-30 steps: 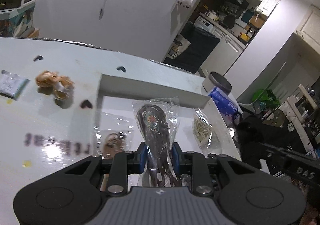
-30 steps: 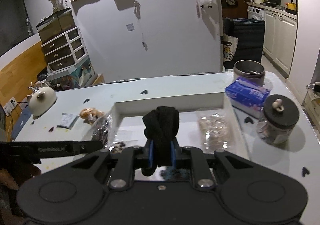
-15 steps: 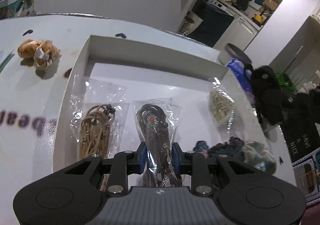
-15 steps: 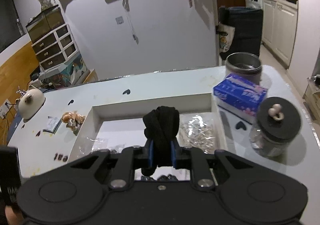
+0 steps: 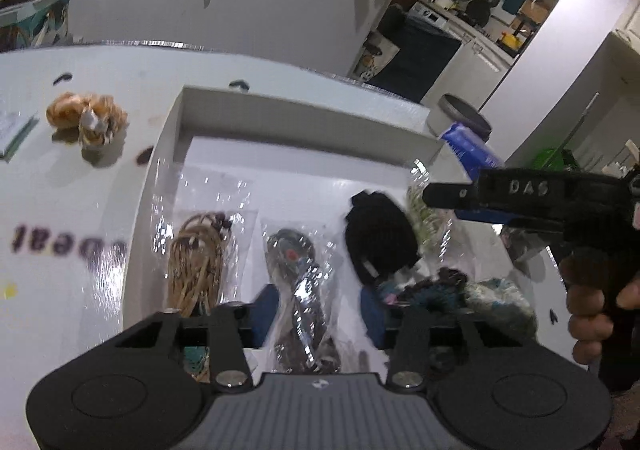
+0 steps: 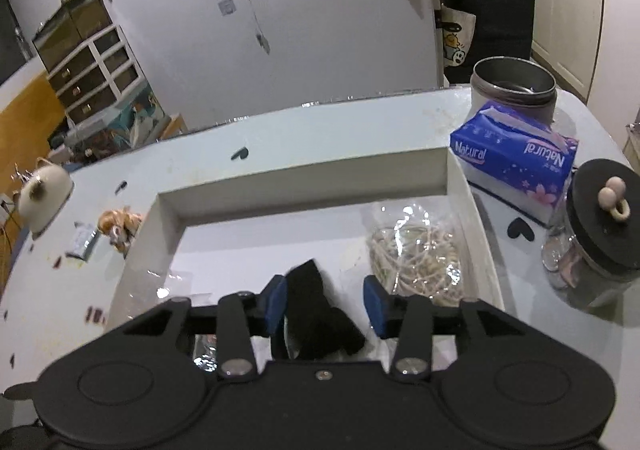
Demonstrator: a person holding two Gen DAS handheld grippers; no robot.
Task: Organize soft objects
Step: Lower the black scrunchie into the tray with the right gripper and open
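Note:
A white tray point(image 5: 304, 114) point(image 6: 304, 178) lies on the table. My left gripper point(image 5: 319, 314) hangs low over its near side, and its blue pads stand apart from the clear bag with a dark trinket point(image 5: 298, 282) that lies between them. A bag of tan cords point(image 5: 196, 262) lies to its left. My right gripper point(image 6: 325, 306) point(image 5: 440, 196) has its jaws opening. The black fabric bundle point(image 6: 316, 314) point(image 5: 378, 238) sags loose between them, clear of the right pad. A bag of pale cords point(image 6: 412, 254) and coloured scrunchies point(image 5: 460, 290) lie in the tray's right part.
A brown scrunchie point(image 5: 86, 118) point(image 6: 118, 224) and a small packet point(image 6: 82, 242) lie left of the tray. A blue tissue pack point(image 6: 516, 154), a metal tin point(image 6: 514, 86) and a black-lidded glass jar point(image 6: 596, 234) stand to its right. A person's hand point(image 5: 592, 310) holds the right gripper.
Both grippers sank over the tray and their pads parted. The black bundle slipped lower between the right pads. The right gripper came into the left wrist view.

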